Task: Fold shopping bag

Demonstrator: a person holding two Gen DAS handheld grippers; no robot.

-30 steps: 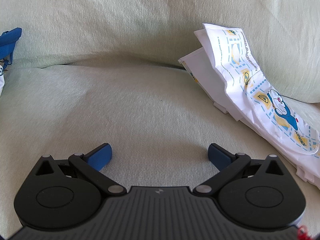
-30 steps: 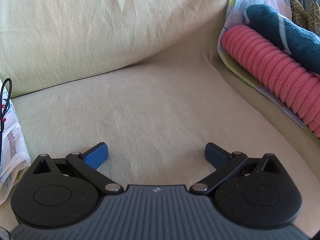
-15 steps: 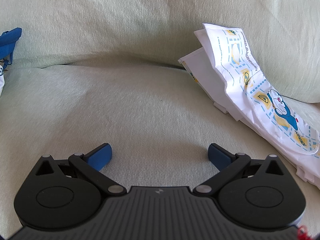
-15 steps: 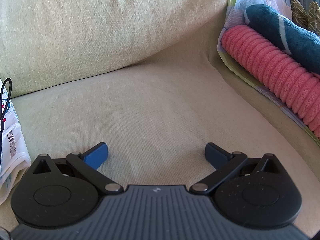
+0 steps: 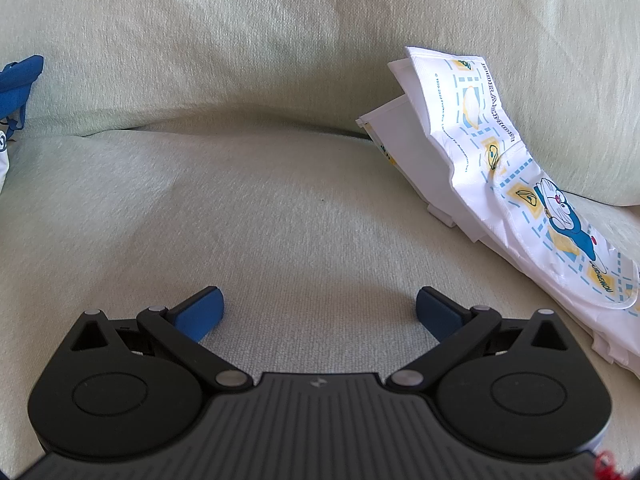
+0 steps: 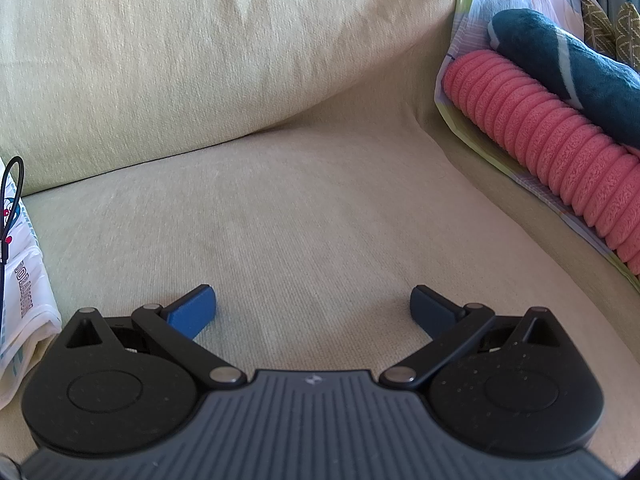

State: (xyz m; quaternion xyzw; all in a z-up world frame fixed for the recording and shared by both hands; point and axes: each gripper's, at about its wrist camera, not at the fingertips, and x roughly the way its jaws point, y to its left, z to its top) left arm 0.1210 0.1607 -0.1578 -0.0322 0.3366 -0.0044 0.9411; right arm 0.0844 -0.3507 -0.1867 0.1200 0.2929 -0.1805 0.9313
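A white shopping bag (image 5: 500, 184) with a blue cartoon cat print lies crumpled on the sofa seat, leaning against the back cushion, at the right of the left wrist view. Its edge also shows at the far left of the right wrist view (image 6: 24, 280). My left gripper (image 5: 319, 312) is open and empty, low over the seat, to the left of the bag and apart from it. My right gripper (image 6: 313, 309) is open and empty over bare seat, to the right of the bag.
The pale green sofa seat (image 5: 280, 220) and back cushion (image 6: 200, 60) fill both views. A pink ribbed roll (image 6: 560, 152) and a dark teal plush (image 6: 580, 80) lie at the right armrest. Blue fabric (image 5: 20, 84) sits at the far left. A thin black cable (image 6: 10, 200) hangs by the bag.
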